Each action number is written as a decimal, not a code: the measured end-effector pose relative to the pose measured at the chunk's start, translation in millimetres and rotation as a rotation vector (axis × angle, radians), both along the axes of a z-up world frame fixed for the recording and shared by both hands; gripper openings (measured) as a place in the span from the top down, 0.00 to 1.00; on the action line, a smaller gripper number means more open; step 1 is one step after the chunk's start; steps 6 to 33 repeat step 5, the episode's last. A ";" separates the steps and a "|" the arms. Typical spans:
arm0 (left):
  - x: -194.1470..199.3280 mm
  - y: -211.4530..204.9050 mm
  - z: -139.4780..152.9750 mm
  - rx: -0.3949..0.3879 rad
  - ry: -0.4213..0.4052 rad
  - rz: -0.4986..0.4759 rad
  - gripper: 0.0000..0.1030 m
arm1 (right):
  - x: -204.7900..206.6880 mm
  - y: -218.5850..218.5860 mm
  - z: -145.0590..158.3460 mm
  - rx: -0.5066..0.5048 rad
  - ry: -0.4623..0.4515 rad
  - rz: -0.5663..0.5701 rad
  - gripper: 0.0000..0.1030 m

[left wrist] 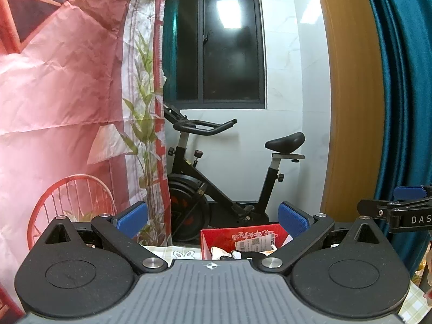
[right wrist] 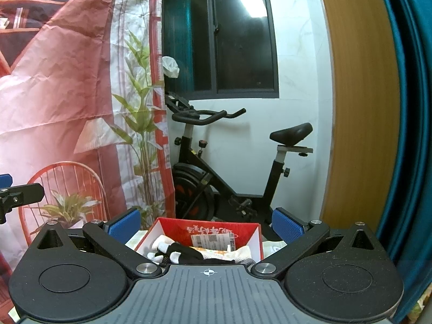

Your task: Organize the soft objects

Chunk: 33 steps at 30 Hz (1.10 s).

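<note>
A red cardboard box (right wrist: pixel 251 230) with white inner walls sits low in the right wrist view, below my fingers. It holds soft white and black cloth items (right wrist: pixel 178 252) and a labelled packet. The same box (left wrist: pixel 216 236) shows in the left wrist view. My left gripper (left wrist: pixel 213 217) is open and empty, raised above the box. My right gripper (right wrist: pixel 206 224) is open and empty, just above the box's opening. The right gripper's finger also shows at the right edge of the left wrist view (left wrist: pixel 391 210).
A black exercise bike (right wrist: pixel 229 162) stands behind the box under a dark window. A red printed backdrop (right wrist: pixel 67 94) hangs on the left. A wooden panel (right wrist: pixel 359 108) and teal curtain (right wrist: pixel 415 135) are on the right. A light patterned tablecloth (left wrist: pixel 175 253) lies under the box.
</note>
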State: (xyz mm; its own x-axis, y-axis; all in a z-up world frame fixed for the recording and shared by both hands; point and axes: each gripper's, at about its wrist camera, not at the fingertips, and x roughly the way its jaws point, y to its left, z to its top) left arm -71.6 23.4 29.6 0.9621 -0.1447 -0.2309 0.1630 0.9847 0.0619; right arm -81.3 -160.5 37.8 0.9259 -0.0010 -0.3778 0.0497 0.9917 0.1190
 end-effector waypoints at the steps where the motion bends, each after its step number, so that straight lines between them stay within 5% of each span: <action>1: -0.1 0.0 -0.4 0.001 -0.002 0.000 0.00 | 0.1 -0.3 -0.1 0.000 0.000 0.000 0.00; 33: 0.4 1.1 -1.4 -0.001 -0.002 0.002 0.00 | 0.0 0.1 0.2 0.000 -0.001 0.001 0.00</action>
